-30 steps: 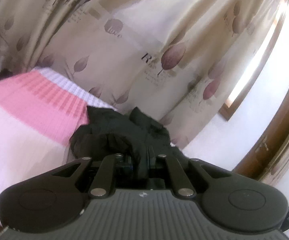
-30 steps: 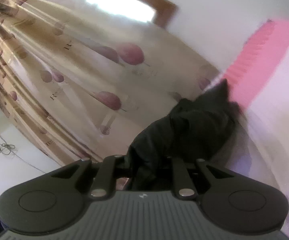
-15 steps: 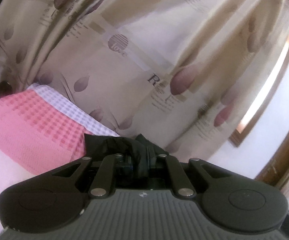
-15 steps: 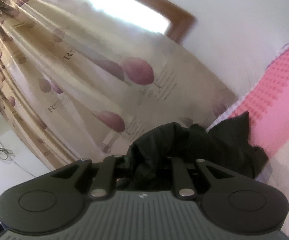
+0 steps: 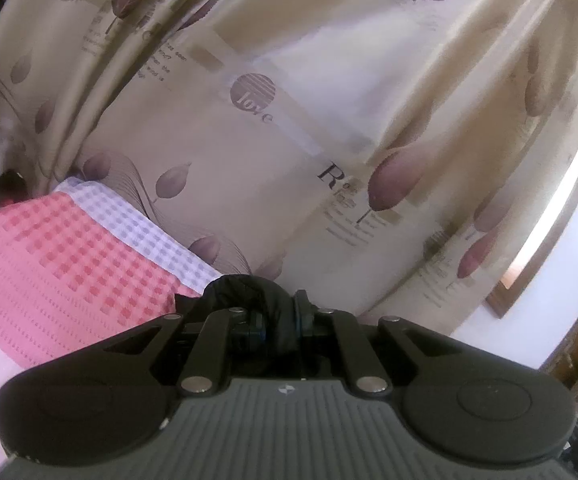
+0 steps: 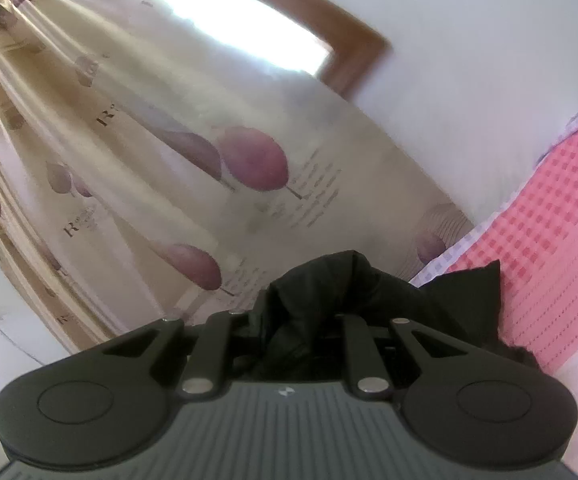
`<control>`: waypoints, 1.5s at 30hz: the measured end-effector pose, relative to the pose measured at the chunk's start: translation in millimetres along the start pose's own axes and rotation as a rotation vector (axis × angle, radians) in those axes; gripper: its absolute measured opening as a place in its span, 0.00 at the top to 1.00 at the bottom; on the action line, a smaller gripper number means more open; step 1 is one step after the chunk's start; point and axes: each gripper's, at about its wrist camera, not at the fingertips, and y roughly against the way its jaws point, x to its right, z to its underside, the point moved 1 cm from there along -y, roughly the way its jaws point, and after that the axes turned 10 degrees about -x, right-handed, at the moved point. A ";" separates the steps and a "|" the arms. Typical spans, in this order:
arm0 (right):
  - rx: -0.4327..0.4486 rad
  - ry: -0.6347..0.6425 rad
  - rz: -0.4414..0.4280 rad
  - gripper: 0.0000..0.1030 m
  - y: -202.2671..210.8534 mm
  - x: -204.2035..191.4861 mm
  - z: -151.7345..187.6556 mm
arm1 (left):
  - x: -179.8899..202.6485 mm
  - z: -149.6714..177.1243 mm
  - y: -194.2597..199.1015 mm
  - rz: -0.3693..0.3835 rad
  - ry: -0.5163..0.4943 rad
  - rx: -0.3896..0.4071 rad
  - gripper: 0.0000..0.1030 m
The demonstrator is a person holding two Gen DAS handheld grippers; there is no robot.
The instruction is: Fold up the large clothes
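Two grippers, both clamped on one black, crumpled garment.

Left wrist view first: the left gripper has its jaws nearly together, pinching a rolled bunch of the black crumpled garment. A second ago a broad heap of that cloth spread ahead of the fingers across the bed; now only a small curled hump shows, right at the fingertips, with one corner poking out to its left over the pink checked waffle-weave bedspread. The bedspread's pale lilac border has slid lower and left in the picture, and the beige satin curtain printed with purple leaves now fills most of the view, closer than before. A bright strip of window in a brown wooden frame runs down the right edge. Nothing stands between the fingers and the cloth.

Over to the right wrist view: the right gripper is closed on a thicker fold of the same garment, which bulges up between the fingers and trails off right, a pointed corner touching the pink bedspread. Earlier the cloth hung taller against the curtain; now it sits lower in the picture, and the bedspread has dropped to the right edge. The same leaf-print curtain is blurred, with the white wall and the window frame above.
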 end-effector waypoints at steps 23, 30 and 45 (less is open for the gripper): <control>-0.007 -0.052 0.112 0.84 -87.6 45.4 -35.9 | -9.6 -19.7 -90.7 -0.106 -0.030 -0.010 0.85; -0.014 -0.106 0.156 0.84 -110.3 73.3 -36.7 | -11.9 -17.5 -118.7 -0.144 -0.061 -0.021 0.84; -0.052 -0.084 0.237 0.60 -148.0 103.5 -29.4 | -15.9 -7.4 -159.9 -0.239 -0.145 -0.056 0.76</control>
